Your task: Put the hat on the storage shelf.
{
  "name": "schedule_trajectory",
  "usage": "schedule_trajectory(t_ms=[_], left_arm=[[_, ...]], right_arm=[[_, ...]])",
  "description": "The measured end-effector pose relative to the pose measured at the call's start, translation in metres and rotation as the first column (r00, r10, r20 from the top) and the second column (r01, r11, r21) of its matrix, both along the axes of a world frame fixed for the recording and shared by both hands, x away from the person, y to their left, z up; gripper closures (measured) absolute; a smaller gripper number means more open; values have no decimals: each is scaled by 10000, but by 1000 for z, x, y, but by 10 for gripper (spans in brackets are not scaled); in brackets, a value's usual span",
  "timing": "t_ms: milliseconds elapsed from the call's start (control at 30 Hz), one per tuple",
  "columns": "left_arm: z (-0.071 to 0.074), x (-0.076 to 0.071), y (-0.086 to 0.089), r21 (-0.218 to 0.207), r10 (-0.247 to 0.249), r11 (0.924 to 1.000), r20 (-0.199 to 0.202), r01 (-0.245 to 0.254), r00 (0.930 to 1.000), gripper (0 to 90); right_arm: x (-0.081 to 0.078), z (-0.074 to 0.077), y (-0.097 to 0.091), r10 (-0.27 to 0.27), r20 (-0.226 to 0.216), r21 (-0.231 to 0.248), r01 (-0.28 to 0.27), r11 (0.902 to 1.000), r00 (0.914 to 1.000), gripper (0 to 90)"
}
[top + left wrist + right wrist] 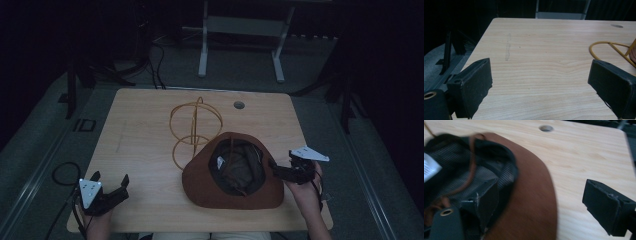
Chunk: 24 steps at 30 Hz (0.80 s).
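While I watch from the high view, the brown hat (235, 175) lies upside down on the wooden table (145, 140), its opening facing up, toward the near right part of the top. My right gripper (278, 171) sits at the hat's right edge with its jaws spread. In the right gripper view I see one jaw over the dark lining inside the crown and the other out over bare table, so the brown brim (531, 195) lies between them; neither pad is pressed onto it that I can tell. A brown cord (471, 162) runs across the lining. My left gripper (111, 183) rests at the near left corner, well apart from the hat, jaws spread wide over bare wood. Just behind the hat stands a gold wire stand (192, 127), its base ring showing in the left gripper view (609, 48).
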<state>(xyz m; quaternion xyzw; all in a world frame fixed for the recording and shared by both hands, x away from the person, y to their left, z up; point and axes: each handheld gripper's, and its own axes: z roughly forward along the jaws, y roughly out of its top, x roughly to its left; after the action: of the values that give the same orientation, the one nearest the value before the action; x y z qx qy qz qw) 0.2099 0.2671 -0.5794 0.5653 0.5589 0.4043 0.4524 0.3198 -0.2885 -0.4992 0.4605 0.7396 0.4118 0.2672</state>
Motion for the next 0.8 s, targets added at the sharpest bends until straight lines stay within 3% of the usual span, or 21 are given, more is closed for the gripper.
schedule_trajectory(t_ms=[200,400,500,567,600,800], left_arm=[[1,0,-1,136,-132,9998,-95,133,9999,61],[1,0,-3,259,-259,9993,-206,265,9995,60],[1,0,-4,254,-286,9993,-237,292,9993,61],[1,0,-4,234,-291,9993,-253,297,9993,61],[1,0,-4,202,-296,9993,-286,302,9992,60],[1,1,-5,-18,-749,9972,-226,749,9969,61]], right_arm=[[17,5,31,927,-331,230,-919,9955,9951,185],[43,0,55,719,-760,-371,-749,9965,9945,185],[54,-6,64,761,-1086,-923,-863,9920,9912,185],[58,-8,67,809,-1285,-1125,-956,9890,9884,185],[65,-12,71,793,-1536,-1488,-1024,9836,9849,205],[77,-22,77,724,-2185,-1867,-1145,9757,9731,201]])
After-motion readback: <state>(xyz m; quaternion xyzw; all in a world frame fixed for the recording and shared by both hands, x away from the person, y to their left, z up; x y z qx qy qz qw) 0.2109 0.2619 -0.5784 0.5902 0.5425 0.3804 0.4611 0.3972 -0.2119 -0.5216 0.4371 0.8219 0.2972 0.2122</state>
